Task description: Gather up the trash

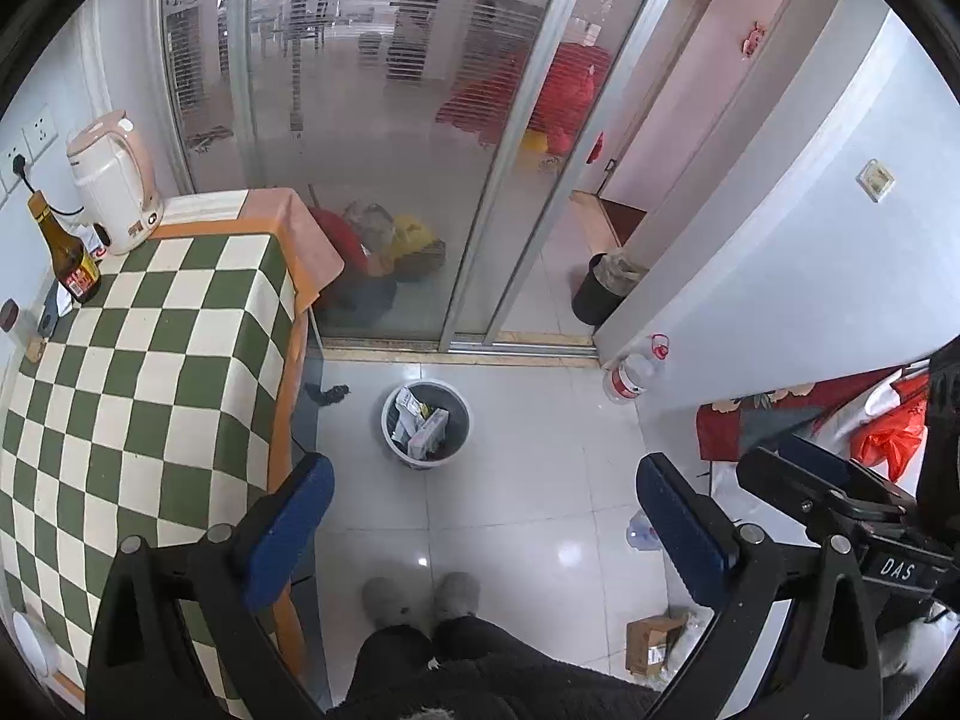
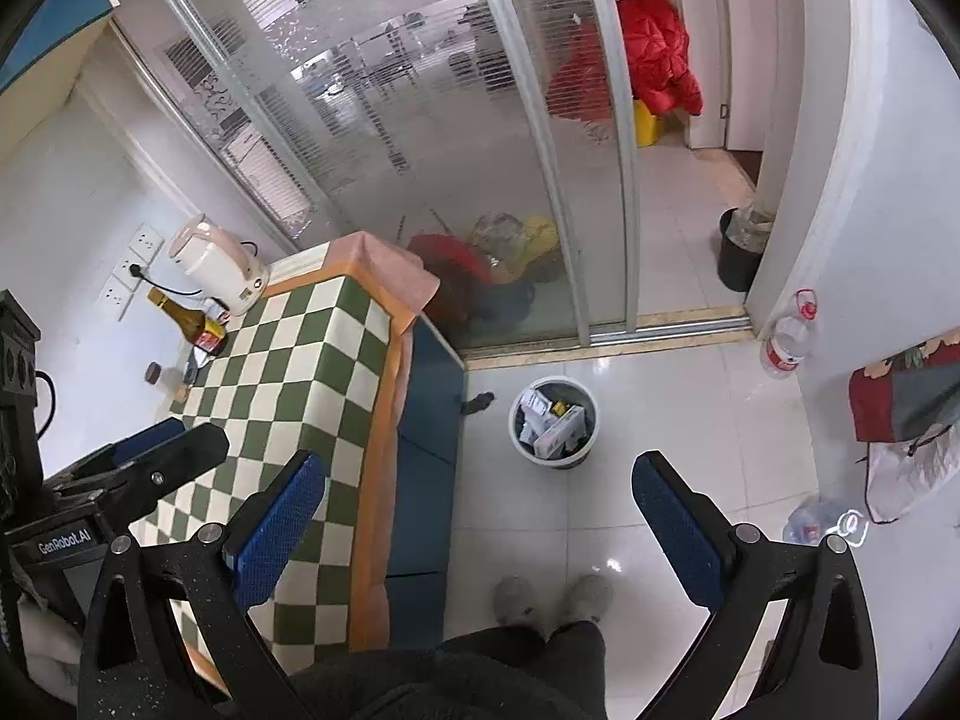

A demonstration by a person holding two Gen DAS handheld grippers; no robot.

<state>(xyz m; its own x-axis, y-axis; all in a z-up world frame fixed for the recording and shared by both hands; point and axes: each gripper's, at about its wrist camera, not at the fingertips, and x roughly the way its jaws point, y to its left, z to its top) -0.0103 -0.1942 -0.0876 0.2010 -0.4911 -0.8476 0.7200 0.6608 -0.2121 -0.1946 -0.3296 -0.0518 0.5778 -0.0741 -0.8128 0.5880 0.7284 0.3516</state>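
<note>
A round grey waste bin [image 1: 391,427] [image 2: 515,427] stands on the white tiled floor ahead of me, holding several cartons and wrappers. My left gripper [image 1: 483,510] hangs open high above the floor, nothing between its blue pads. My right gripper [image 2: 477,507] is open too and empty; its black body [image 1: 840,498] shows at the right of the left wrist view. On the floor lie a crushed clear plastic bottle [image 1: 643,531] [image 2: 813,519], a small cardboard box [image 1: 651,645] and a small dark scrap [image 1: 336,393] [image 2: 480,402].
A table with a green-and-white checked cloth [image 1: 150,372] [image 2: 300,372] stands left, carrying a kettle [image 1: 114,180], a brown bottle [image 1: 69,252] and small items. Sliding glass doors [image 1: 372,138] are ahead. A black bin [image 1: 600,288], a large water bottle [image 1: 630,375] and bags [image 1: 888,438] lie right. The person's slippers [image 1: 420,597] are below.
</note>
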